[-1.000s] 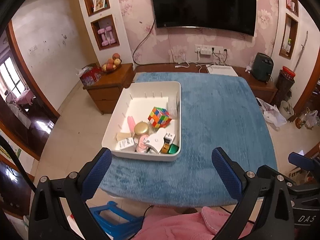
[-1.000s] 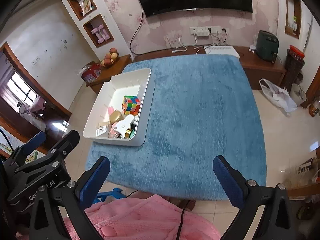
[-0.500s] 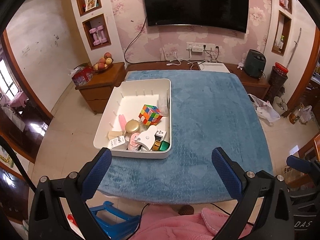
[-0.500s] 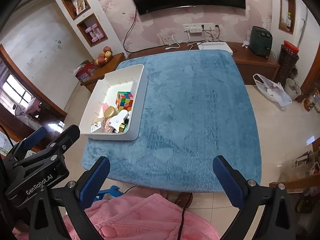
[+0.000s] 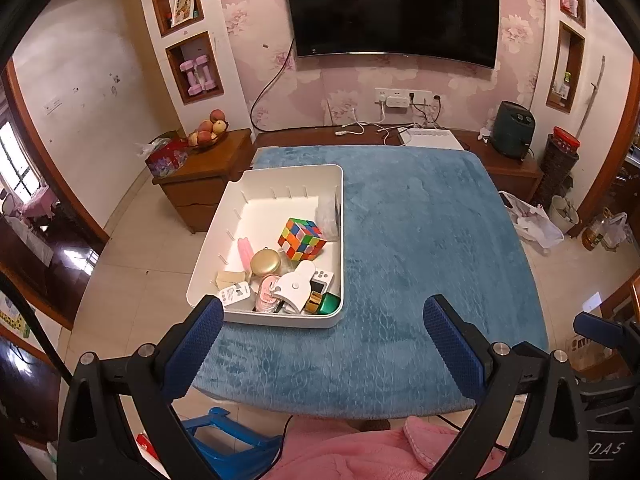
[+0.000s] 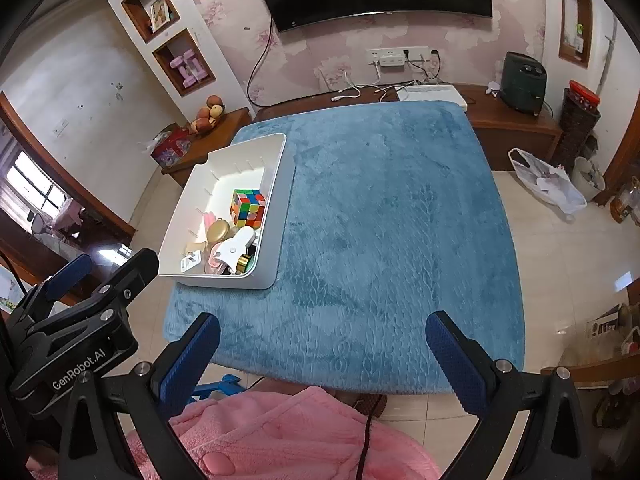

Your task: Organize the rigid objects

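White bin (image 5: pixel 340 200) sits on the left part of the blue plush surface (image 5: pixel 420 240), left of centre in both views, with one long wall near the surface's left edge. Both grippers hang above the near edge of the surface, well apart from the bin and touching nothing. The left gripper (image 5: pixel 322 344) fills the bottom of its own view, jaws spread wide with nothing between them; the right gripper (image 6: pixel 322 354) is posed the same way, jaws wide and empty. In the right wrist view the left gripper's black body shows at lower left, beside the pink garment (image 6: pixel 280 436) of the person holding the tools.

The bin's contents crowd its near end — one multicoloured puzzle cube (image 5: pixel 302 239), one round gold tin (image 5: pixel 265 262), one white curved piece (image 5: pixel 298 285) lying over the pile, one green block (image 5: pixel 330 303) in the near right corner, one pink stick (image 5: pixel 244 252) by the left wall. Several small items under the white piece overlap and are hard to tell apart. A clear, crinkled thing against the right wall is too faint to identify. The bin's far half is bare.
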A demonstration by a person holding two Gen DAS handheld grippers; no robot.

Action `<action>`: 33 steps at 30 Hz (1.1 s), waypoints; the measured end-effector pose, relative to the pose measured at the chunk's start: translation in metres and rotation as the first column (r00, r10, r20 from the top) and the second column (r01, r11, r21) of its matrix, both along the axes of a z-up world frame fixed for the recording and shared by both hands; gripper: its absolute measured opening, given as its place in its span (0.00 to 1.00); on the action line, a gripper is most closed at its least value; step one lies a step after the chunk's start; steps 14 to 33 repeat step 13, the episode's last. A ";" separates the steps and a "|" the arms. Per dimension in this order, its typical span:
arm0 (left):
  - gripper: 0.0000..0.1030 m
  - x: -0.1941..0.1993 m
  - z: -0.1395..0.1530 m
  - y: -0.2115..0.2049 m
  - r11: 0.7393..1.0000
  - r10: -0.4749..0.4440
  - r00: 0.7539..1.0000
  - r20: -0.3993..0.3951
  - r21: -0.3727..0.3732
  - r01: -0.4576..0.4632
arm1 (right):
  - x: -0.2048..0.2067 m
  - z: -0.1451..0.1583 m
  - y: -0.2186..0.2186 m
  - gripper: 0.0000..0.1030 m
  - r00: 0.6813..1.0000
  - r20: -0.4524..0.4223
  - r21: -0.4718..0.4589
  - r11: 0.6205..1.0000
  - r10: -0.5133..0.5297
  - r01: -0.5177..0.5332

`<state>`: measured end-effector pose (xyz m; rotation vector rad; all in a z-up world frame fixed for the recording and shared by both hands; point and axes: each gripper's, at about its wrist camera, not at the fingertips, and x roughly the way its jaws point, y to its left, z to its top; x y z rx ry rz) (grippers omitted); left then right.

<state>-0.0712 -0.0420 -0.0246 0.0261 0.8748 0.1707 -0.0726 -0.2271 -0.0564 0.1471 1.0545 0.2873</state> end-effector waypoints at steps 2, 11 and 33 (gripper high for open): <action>0.97 0.003 0.000 0.001 1.000 0.006 1.000 0.004 0.002 -0.006 | 0.004 0.001 0.000 1.00 1.000 0.003 0.000 1.000 0.005 -0.005; 0.97 0.024 0.001 0.005 0.999 0.042 0.999 0.019 0.008 -0.042 | 0.033 0.002 0.006 1.00 0.999 0.020 0.006 0.999 0.038 -0.038; 0.97 0.030 0.001 0.006 0.999 0.048 0.999 0.022 0.009 -0.048 | 0.041 0.002 0.008 1.00 0.999 0.021 0.004 0.999 0.044 -0.044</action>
